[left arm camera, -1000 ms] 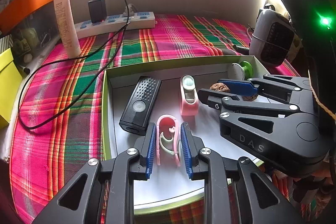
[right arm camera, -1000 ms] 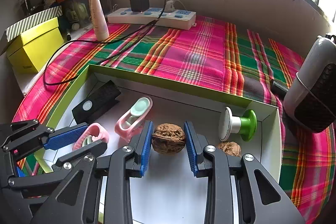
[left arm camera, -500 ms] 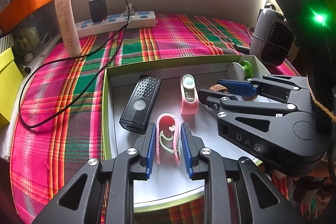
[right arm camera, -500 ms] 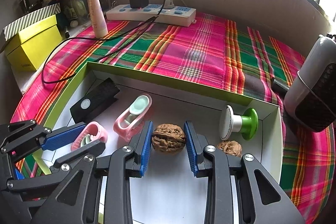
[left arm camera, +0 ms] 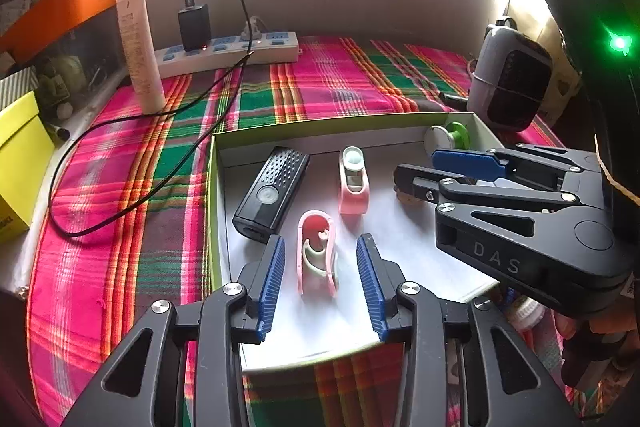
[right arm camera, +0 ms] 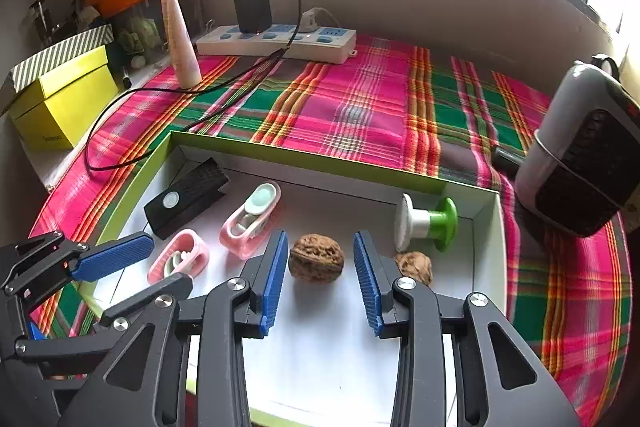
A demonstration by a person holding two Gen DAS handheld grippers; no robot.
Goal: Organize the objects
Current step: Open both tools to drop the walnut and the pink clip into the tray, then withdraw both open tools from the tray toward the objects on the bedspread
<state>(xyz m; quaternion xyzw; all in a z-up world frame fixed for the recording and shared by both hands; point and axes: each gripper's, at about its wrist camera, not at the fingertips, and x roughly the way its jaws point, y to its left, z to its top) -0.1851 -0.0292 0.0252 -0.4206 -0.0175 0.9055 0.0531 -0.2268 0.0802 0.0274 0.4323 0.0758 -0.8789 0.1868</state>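
A shallow green-rimmed box [left arm camera: 214, 187] [right arm camera: 304, 157] lies on the plaid cloth. In it are a black remote-like device [left arm camera: 272, 193] [right arm camera: 186, 197], two pink holders [left arm camera: 316, 259] [left arm camera: 353, 179], two walnuts [right arm camera: 316, 258] [right arm camera: 414, 267] and a green-and-white knob [right arm camera: 426, 223] [left arm camera: 448, 137]. My left gripper [left arm camera: 320, 281] is open, with the near pink holder [right arm camera: 178, 261] lying loose between its jaws. My right gripper [right arm camera: 320, 273] is open around the larger walnut, not touching it.
A white power strip [right arm camera: 276, 41] with a black charger and cable sits at the back. A cream tube [left arm camera: 140, 51] stands at the back left beside a yellow box [right arm camera: 60, 99]. A grey heater [right arm camera: 588, 151] stands right of the box.
Both grippers have opened wider. The left jaws have let go of the pink holder, and the right jaws have drawn apart from the walnut. Both objects rest on the box floor.
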